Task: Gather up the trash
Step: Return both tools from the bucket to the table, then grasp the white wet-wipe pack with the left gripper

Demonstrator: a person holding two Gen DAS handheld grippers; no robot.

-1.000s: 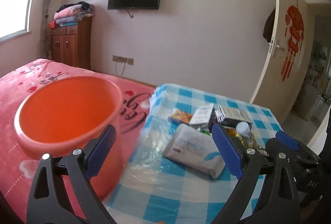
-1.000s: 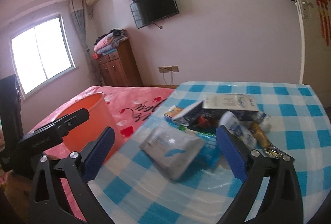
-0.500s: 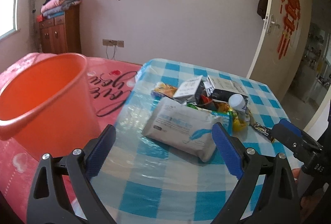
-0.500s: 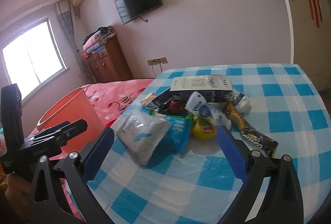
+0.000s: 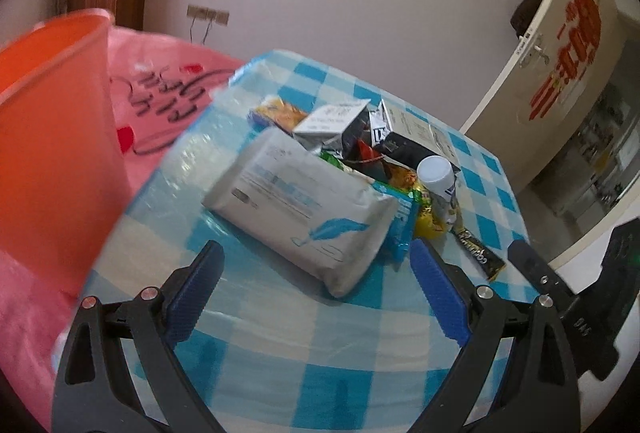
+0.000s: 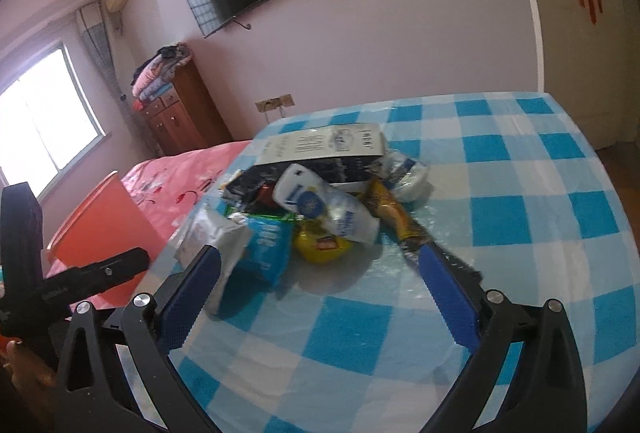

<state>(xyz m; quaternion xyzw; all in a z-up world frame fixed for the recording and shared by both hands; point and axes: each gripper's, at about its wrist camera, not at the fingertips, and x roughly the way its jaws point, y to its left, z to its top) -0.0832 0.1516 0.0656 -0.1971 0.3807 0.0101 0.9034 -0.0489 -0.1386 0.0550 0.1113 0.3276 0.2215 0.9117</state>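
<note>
The checked table point(image 5: 360, 353), covered in blue-and-white cloth under a clear plastic sheet, stands against a pink bedspread point(image 5: 168, 93); an orange bucket point(image 5: 52, 137) sits on that bedspread just beside the table's edge and is the evident receptacle, though its interior is not visible from either view. The trash lies in one heap at mid-table. Largest is a grey-white wipes pack point(image 5: 300, 209), lying flat on the near left side of the heap, and behind it a flat printed carton point(image 6: 328, 147) rests on top of the pile. Smaller items are wedged between: a blue sachet point(image 6: 266, 247), a white bottle point(image 6: 320, 205) lying on its side, a yellow wrapper point(image 6: 320, 247), and a dark stick packet point(image 5: 478, 253) trailing off to the right. The left gripper point(image 5: 316, 285) is spread wide and empty, poised low before the wipes pack. The right gripper point(image 6: 320, 289) is likewise spread and holding nothing, facing the heap, its left finger close to the wipes pack and its right finger over the tail of the stick packet. Nothing has yet been collected, in my judgement. Risks noted: both tools converge on the same heap and could collide; closing on the overlapped pile may drag neighbours, rolling the bottle away; the glossy sheet may let the soft pack slide rather than lift; and a careless swing could knock the bucket on its soft footing.
</note>
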